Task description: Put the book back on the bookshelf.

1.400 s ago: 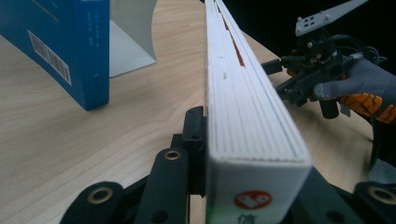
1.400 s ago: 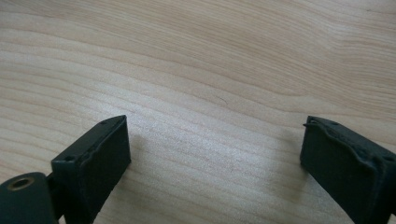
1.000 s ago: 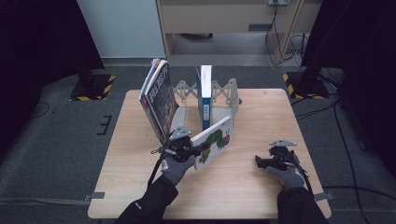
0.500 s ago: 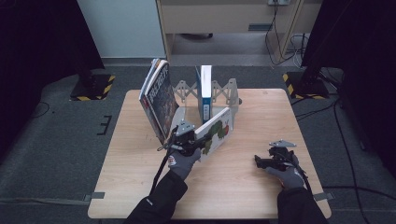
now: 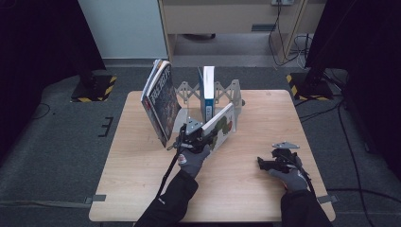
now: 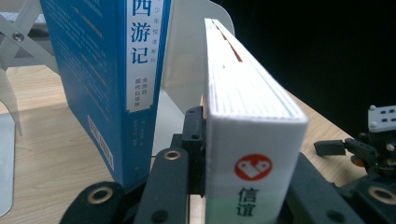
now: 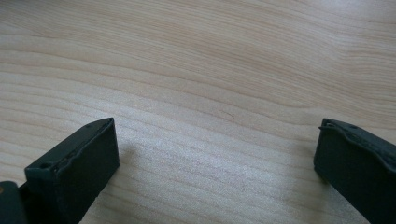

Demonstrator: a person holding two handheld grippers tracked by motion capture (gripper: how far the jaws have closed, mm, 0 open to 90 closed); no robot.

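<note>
Nearest the person, the right gripper [image 5: 279, 161] rests low over bare wood at the right of the table [image 5: 142, 189], its jaws spread wide with nothing between them, apparently parked so as not to crowd the other hand. Further in, the left gripper [image 5: 198, 139] pinches a thick white book [image 5: 220, 126] by its lower end, one jaw flat against each cover; the left gripper view looks straight up the book's page edge [image 6: 247, 93], so the grip seems chosen to keep the covers shut and the spine steerable. The white book is tilted, its top leaning toward the rack, off the tabletop and just in front of the grey folding book rack [image 5: 227, 92]. Beside it stands a blue book [image 5: 207, 92], upright in the rack, and the white one looks aimed at the slot to its right. Farther left, a dark-covered book [image 5: 161, 101] leans at an angle against the rack's end.
</note>
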